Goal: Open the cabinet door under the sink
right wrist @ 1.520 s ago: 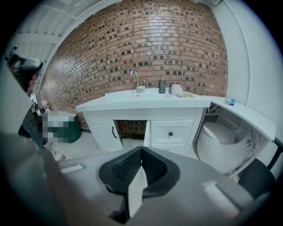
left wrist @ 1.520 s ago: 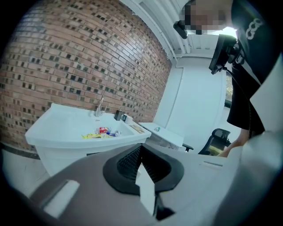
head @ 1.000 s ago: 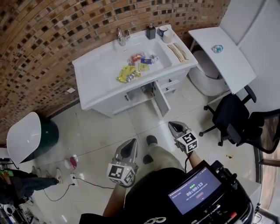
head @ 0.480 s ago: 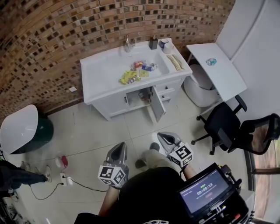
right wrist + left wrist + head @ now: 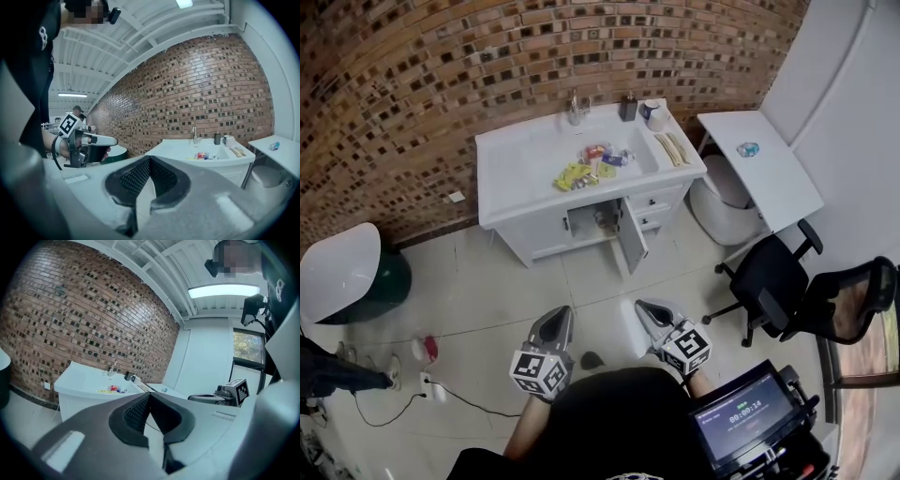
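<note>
Cabinet door [image 5: 634, 239]: open, swung out from the front of the white sink vanity [image 5: 511, 202] and standing edge-on toward the person, at the right side of a dark cabinet opening [image 5: 592, 221].
Sink vanity: against the brick wall [image 5: 441, 66], with colourful packets [image 5: 581, 172] lying in the basin and a faucet [image 5: 574, 106] at the back rim.
Left gripper [image 5: 560, 316]: held low over the tiled floor [image 5: 487, 291], close to the person's body and well apart from the vanity; its own view shows the jaws closed tip to tip with nothing between them.
Right gripper [image 5: 641, 306]: just beside the left one, also over the floor and pointing toward the vanity; jaws pressed together, nothing held.
Surroundings: a toilet [image 5: 727, 199] to the right of the vanity, a black office chair [image 5: 767, 277] near it, and a green bin [image 5: 382, 286] with a white lid at the left.
</note>
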{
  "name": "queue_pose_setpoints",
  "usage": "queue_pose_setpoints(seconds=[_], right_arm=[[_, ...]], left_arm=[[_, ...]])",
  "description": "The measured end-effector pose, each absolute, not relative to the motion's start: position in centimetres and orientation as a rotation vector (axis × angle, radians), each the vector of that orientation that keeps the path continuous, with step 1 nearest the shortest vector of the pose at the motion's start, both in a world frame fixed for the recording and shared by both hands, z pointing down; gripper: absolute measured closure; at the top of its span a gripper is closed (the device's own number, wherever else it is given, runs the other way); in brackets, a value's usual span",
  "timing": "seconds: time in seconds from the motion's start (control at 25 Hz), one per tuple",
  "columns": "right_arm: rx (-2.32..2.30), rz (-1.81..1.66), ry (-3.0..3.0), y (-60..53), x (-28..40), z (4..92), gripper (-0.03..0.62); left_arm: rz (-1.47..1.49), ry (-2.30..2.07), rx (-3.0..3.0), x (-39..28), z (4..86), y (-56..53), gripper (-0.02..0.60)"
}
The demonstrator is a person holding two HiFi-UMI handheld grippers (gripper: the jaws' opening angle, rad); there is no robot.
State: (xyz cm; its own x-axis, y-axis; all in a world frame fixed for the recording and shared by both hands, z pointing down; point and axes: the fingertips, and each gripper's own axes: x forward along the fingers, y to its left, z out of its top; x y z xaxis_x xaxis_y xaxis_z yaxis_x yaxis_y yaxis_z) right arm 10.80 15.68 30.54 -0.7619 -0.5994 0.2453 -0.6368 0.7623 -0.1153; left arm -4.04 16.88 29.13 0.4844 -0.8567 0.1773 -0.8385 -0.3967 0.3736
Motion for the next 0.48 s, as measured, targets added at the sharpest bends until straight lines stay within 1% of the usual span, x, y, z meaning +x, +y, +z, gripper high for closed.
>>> queue_pose_setpoints(seconds=[0.48], right_arm=[[0.796, 0.228, -2.802, 18.6, 10.0, 30.9, 0.602]], left_arm=[[-0.018, -1.329, 2.35, 2.2, 29.9, 18.1, 0.565]])
